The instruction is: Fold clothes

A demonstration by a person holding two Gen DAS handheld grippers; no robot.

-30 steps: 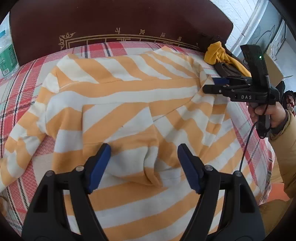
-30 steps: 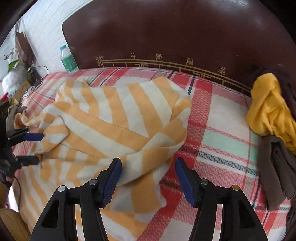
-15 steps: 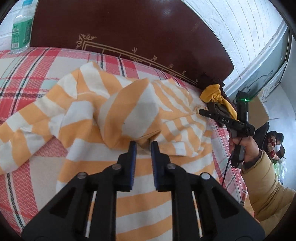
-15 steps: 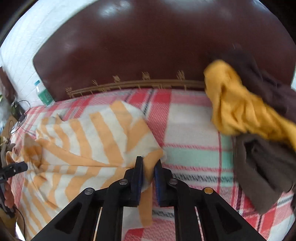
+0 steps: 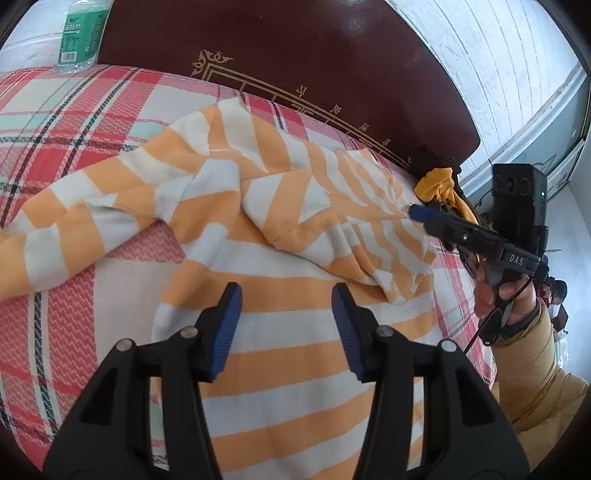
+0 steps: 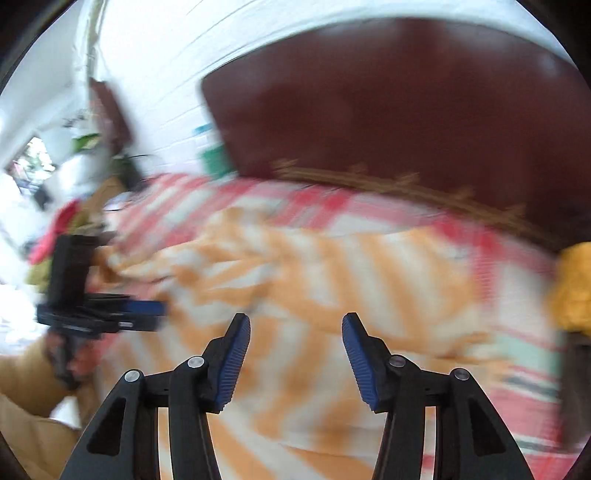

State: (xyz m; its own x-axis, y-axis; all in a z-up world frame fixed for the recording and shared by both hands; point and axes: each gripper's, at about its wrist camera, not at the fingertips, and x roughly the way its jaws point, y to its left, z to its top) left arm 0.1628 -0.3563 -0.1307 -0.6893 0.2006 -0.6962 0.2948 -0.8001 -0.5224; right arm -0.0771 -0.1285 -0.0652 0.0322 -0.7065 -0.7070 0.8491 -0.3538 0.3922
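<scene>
An orange-and-white striped top [image 5: 295, 206] lies spread on the plaid bed cover [image 5: 55, 129], its upper part folded down in a rumpled flap and one sleeve [image 5: 74, 221] trailing left. My left gripper [image 5: 286, 295] hovers open over the lower body of the top, with nothing between its fingers. My right gripper [image 6: 295, 325] is also open and empty above the striped top [image 6: 332, 266]; that view is motion-blurred. In the left wrist view the right gripper [image 5: 421, 214] sits at the top's right edge, held by a hand [image 5: 495, 299].
A dark red headboard [image 5: 295, 55] borders the far side of the bed. A green-labelled bottle [image 5: 79, 33] stands at the far left corner. A yellow garment [image 5: 439, 184] and dark clothes are piled at the right end of the headboard.
Half a second ago both grippers were shut on folds of the striped top. Both have let go and opened, and the lifted cloth now rests on the bed. The right gripper is swinging left.
</scene>
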